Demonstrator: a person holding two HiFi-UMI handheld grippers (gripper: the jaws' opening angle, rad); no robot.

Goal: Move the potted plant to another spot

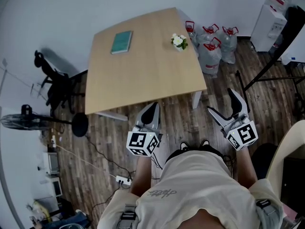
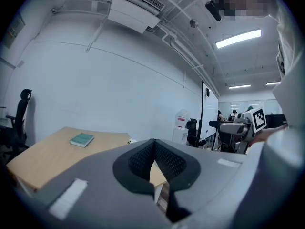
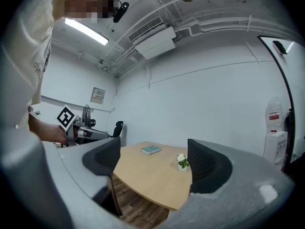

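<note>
A small potted plant (image 1: pixel 179 41) with white flowers stands near the far right corner of the wooden table (image 1: pixel 143 75); the right gripper view shows the plant (image 3: pixel 181 161) too. My right gripper (image 1: pixel 228 103) is open, nothing between its pads, held in the air short of the table's near edge. My left gripper (image 1: pixel 151 112) is shut and empty, also short of the near edge. Both are far from the plant. In the left gripper view the black pads (image 2: pixel 164 160) meet in front of the table.
A green book (image 1: pixel 122 41) lies on the table's far left part. Water jugs (image 1: pixel 212 46) stand on the floor right of the table, with a white dispenser (image 1: pixel 269 25) beyond. An office chair (image 1: pixel 52 80) and a fan (image 1: pixel 28 122) stand at the left. Cables cross the wooden floor.
</note>
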